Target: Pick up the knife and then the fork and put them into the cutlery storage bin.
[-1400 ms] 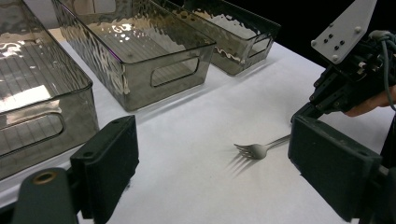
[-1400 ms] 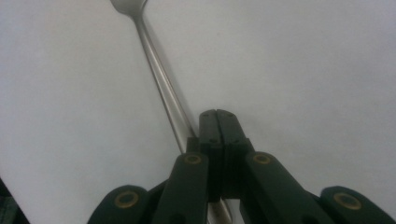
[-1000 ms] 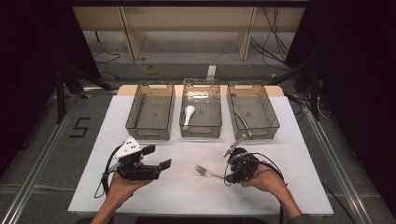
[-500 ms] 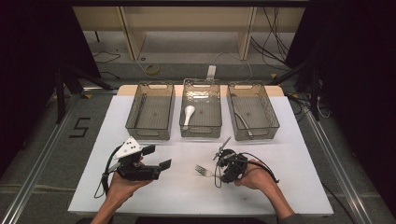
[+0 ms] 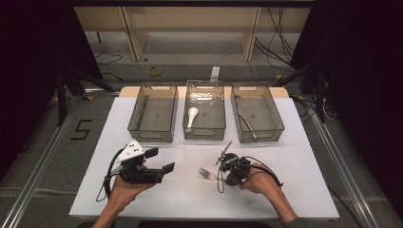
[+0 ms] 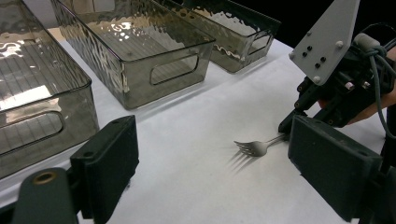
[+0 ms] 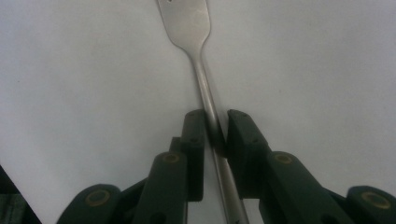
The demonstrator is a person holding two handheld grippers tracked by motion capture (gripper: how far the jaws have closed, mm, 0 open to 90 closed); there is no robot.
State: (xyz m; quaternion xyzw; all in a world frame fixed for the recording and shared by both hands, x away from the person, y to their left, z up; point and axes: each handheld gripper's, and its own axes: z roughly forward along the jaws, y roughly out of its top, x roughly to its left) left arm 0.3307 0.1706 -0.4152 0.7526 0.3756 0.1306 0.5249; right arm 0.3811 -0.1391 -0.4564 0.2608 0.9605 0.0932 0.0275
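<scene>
A metal fork [image 5: 205,173] [image 6: 252,148] [image 7: 189,21] lies flat on the white table, tines pointing left in the high view. My right gripper [image 5: 220,174] [image 7: 216,123] [image 6: 287,128] is low over its handle. Its jaws have just been closing and now stand a narrow gap apart with the handle between them; one pad touches it, the other shows a thin dark gap. My left gripper [image 5: 160,160] [image 6: 212,135] is held above the table to the fork's left, open wide with nothing between its fingers.
Three smoky clear bins stand in a row at the back: the left bin [image 5: 152,137], the middle bin [image 5: 204,137] with a white spoon [image 5: 191,115], and the right bin [image 5: 259,138] with a metal utensil [image 5: 247,124]. The table's front edge lies just below both hands.
The right gripper has slid left along the fork's handle, and its jaws have narrowed around it. The left gripper has stayed in place.
</scene>
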